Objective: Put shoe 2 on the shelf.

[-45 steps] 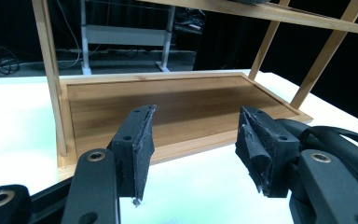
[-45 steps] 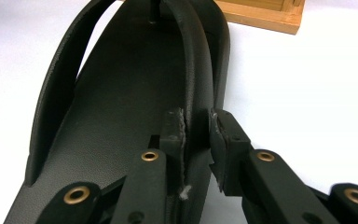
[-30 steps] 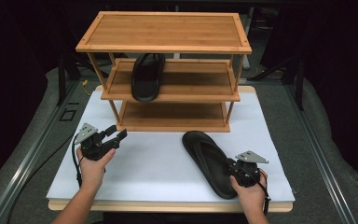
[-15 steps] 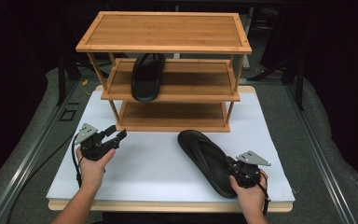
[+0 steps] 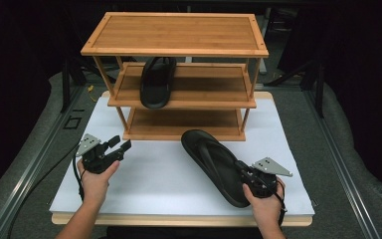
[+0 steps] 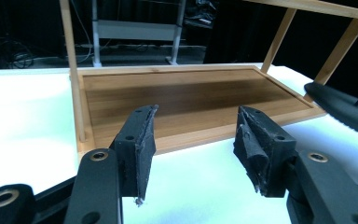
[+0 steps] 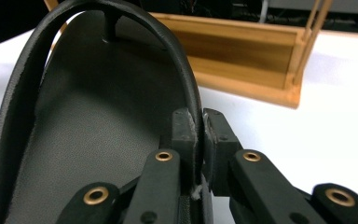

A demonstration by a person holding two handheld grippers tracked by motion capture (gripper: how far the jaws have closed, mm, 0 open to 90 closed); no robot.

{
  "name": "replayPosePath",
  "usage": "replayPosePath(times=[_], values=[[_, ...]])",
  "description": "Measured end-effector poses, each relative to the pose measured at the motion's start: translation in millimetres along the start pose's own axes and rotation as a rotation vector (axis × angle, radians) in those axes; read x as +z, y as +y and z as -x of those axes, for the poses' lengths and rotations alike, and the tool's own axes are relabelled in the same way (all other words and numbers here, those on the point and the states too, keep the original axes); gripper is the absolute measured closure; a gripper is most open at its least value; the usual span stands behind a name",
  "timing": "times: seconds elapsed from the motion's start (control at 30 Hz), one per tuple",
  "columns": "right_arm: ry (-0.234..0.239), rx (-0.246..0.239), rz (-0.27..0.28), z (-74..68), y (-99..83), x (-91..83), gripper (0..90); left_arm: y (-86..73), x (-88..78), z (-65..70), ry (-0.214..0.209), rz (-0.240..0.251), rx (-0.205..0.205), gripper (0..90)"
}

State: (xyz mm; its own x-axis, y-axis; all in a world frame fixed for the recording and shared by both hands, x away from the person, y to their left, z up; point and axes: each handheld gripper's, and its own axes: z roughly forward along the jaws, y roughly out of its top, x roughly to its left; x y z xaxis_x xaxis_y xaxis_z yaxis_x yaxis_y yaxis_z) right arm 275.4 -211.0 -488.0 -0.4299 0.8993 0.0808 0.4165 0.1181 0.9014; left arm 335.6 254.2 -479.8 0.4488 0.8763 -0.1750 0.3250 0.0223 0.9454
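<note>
On the white counter, in front of a three-tier bamboo shoe rack, a black flip-flop lies slanting from the rack's bottom shelf toward the near right corner of the counter, with its toe end just beside the shelf's front edge. The right gripper has its fingers pressed together on the flip-flop's strap: the right gripper view shows the two fingers pinching the strap's thin band where it runs down near the heel, with the footbed spreading away to the left of them. The left gripper sits near the counter's left edge, just in front of the rack's left front leg, its fingers standing apart with nothing between them and pointing at the bottom shelf. A second black flip-flop lies on the rack's middle shelf, toward its left end, its toe reaching the shelf's front lip.
</note>
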Motion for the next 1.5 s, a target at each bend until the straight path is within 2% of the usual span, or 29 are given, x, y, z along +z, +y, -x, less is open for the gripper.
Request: replayPosePath(times=[0.23, 0.33, 0.53, 0.77, 0.9, 1.03, 1.2, 1.33, 1.5], values=[[0.037, -0.026, 0.032, -7.6, 17.5, -5.5, 84.3, -2.9, -4.3, -1.8, 0.015, -0.005, -0.008, 47.5], [0.068, -0.013, 0.057, -8.3, 24.2, -6.7, 84.3, -2.9, -5.2, -2.8, 0.018, -0.005, -0.01, 47.5], [0.09, 0.004, 0.077, -5.6, 41.2, -15.6, 84.3, -1.9, -6.4, -5.0, 0.017, 0.002, -0.018, 47.5], [0.085, -0.017, 0.11, -0.7, 73.6, -30.5, 84.4, -0.4, -8.2, -5.3, 0.017, 0.011, -0.018, 47.5], [0.069, -0.022, 0.135, 4.3, 88.7, -32.0, 84.4, 0.2, -8.8, -6.0, 0.02, 0.01, -0.027, 47.5], [0.051, -0.024, 0.126, 13.3, 104.8, -25.8, 84.4, 0.7, -8.3, -4.3, 0.015, 0.01, -0.021, 47.5], [0.029, 0.004, 0.139, 23.8, 124.8, -12.2, 84.4, 0.4, -8.4, -6.4, 0.017, 0.009, -0.026, 47.5], [-0.004, -0.002, 0.137, 27.6, 143.0, 0.1, 84.4, 0.6, -8.8, -6.6, 0.019, 0.01, -0.026, 47.5], [-0.031, -0.002, 0.128, 30.3, 156.6, 15.7, 84.4, 1.3, -9.3, -6.3, 0.021, 0.014, -0.025, 47.5]])
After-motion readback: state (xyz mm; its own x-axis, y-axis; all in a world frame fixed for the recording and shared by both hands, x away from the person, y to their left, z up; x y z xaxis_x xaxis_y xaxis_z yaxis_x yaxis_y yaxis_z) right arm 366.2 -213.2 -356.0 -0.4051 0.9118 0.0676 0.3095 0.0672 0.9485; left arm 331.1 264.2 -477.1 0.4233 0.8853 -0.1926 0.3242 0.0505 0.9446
